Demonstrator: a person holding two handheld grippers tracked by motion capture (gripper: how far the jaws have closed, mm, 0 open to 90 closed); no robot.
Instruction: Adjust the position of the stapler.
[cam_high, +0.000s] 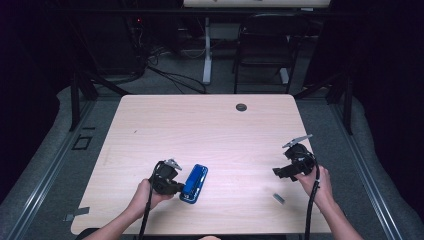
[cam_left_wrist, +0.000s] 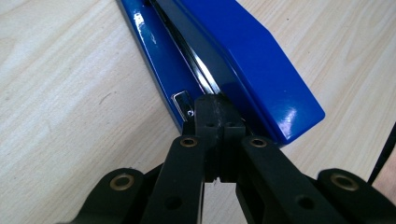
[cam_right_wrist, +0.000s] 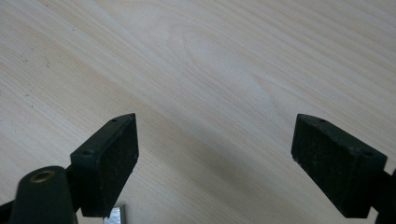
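Left fingers clenched at the stapler's near end, right fingers released

The left gripper (cam_left_wrist: 218, 114), fingers pressed together, touches the blue stapler (cam_high: 194, 183) near the surface's near edge; nothing is lifted yet. The right gripper (cam_right_wrist: 215, 158) waits spread, a small metal piece (cam_high: 278, 198) lying beside it.

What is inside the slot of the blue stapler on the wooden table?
The shut left gripper reaches into the blue stapler beside its metal plate; deeper inside is hidden.

Bare worktop (cam_high: 220, 130) lay open between the hands; only the blue stapler (cam_high: 194, 183) (near edge) and a small metal piece (cam_high: 278, 198) obstructed.
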